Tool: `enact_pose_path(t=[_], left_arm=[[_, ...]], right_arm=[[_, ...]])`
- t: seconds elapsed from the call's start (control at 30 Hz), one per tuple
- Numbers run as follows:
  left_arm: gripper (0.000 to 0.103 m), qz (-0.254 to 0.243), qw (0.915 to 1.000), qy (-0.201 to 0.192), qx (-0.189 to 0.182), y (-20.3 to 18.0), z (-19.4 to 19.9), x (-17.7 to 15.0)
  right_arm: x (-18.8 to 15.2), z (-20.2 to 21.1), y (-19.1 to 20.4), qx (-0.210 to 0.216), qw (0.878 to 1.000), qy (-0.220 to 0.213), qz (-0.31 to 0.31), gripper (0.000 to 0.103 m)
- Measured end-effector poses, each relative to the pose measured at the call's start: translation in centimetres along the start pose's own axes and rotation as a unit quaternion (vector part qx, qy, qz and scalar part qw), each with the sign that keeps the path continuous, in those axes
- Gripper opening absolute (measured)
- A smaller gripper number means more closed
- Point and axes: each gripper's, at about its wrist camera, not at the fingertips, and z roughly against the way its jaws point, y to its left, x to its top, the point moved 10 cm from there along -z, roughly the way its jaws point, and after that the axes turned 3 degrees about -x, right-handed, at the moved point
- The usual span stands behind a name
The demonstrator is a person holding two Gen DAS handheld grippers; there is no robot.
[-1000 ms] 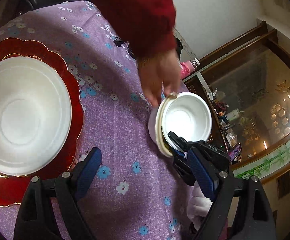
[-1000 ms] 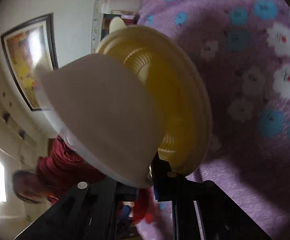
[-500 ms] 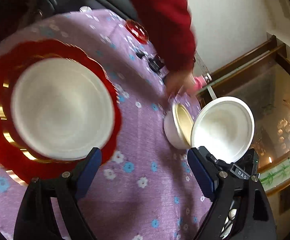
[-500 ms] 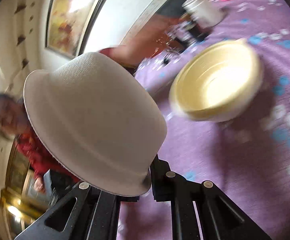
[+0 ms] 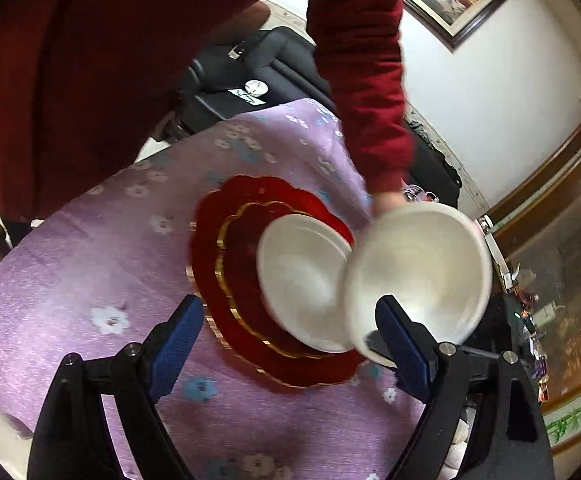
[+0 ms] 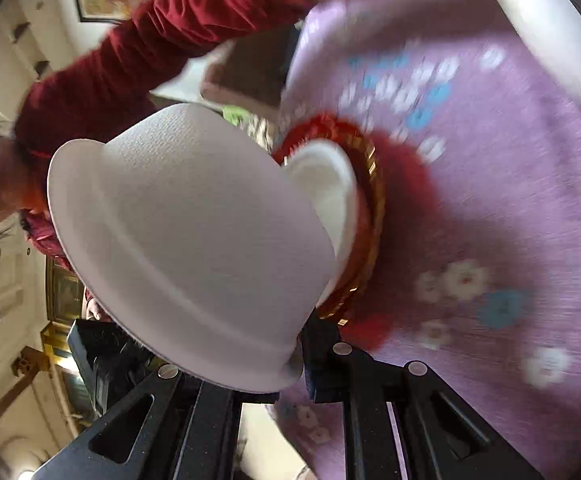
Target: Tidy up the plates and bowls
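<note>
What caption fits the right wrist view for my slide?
Right gripper carries a white bowl by its rim toward the bowl-topped red plates.

A white bowl (image 5: 418,276) hangs tilted at centre right of the left wrist view, its hollow facing the camera; in the right wrist view its textured outer wall (image 6: 186,240) fills the centre left, rim clamped at the bottom. Just left of it a second white bowl (image 5: 302,280) sits upright on a red scalloped plate (image 5: 226,248) (gold-trimmed, apparently two stacked), at frame centre. In the right wrist view that bowl (image 6: 326,180) and plate (image 6: 370,200) show blurred behind the held bowl.
</note>
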Motion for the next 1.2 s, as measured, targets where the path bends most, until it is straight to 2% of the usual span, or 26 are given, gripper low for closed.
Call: enact_pose_path(t=[0.07, 0.13, 0.2, 0.3, 0.47, 0.6, 0.77, 0.83, 0.93, 1.0, 1.03, 1.13, 1.2], left_arm=[[0.087, 0.004, 1.0, -0.001, 0.002, 0.5, 0.1, -0.1], [0.087, 0.003, 1.0, -0.002, 0.002, 0.7, 0.4, 0.0], [0.087, 0.0, 1.0, -0.006, 0.005, 0.9, 0.3, 0.0], [0.087, -0.007, 0.9998, -0.014, 0.009, 0.8, 0.9, 0.1], [0.087, -0.021, 0.9995, -0.019, 0.015, 0.2, 0.9, 0.0], [0.087, -0.037, 0.9985, -0.023, 0.032, -0.2, 0.7, -0.2], [0.087, -0.081, 0.9923, -0.046, 0.081, -1.3, 0.8, 0.0], [0.087, -0.1, 0.9876, -0.066, 0.102, -1.9, 1.2, 0.1], [0.088, -0.132, 0.9758, -0.104, 0.14, -2.8, 2.2, 0.3], [0.092, -0.153, 0.964, -0.138, 0.169, -3.6, 3.3, 0.4], [0.094, -0.167, 0.9548, -0.16, 0.187, -4.1, 4.1, 0.3], [0.102, -0.183, 0.9395, -0.206, 0.203, -5.3, 5.8, 0.5], [0.103, -0.181, 0.9378, -0.219, 0.2, -5.6, 6.7, 0.5]], right_arm=[[0.4, -2.1, -0.2, 0.001, 0.999, 0.022, -0.028, 0.015], [0.3, -3.3, 0.0, -0.007, 0.999, 0.02, -0.028, 0.023], [0.8, -3.6, 0.8, -0.009, 1.0, 0.003, -0.011, 0.048], [0.6, -2.7, 2.0, -0.022, 0.999, -0.024, 0.025, 0.061], [-0.6, -0.7, 3.0, -0.043, 0.995, -0.042, 0.081, 0.062], [-2.8, 1.5, 2.7, -0.049, 0.993, -0.044, 0.098, 0.063], [-3.5, 3.8, 2.1, -0.052, 0.992, -0.061, 0.098, 0.063], [-3.6, 4.8, 1.9, -0.053, 0.991, -0.078, 0.099, 0.063], [-4.1, 6.4, 1.2, -0.073, 0.985, -0.108, 0.116, 0.063], [-4.2, 7.1, 1.1, -0.09, 0.979, -0.132, 0.127, 0.065], [-4.4, 7.3, 1.1, -0.099, 0.976, -0.142, 0.134, 0.066], [-5.1, 7.6, 1.2, -0.133, 0.964, -0.172, 0.152, 0.067], [-5.1, 7.8, 1.3, -0.155, 0.956, -0.193, 0.158, 0.067]])
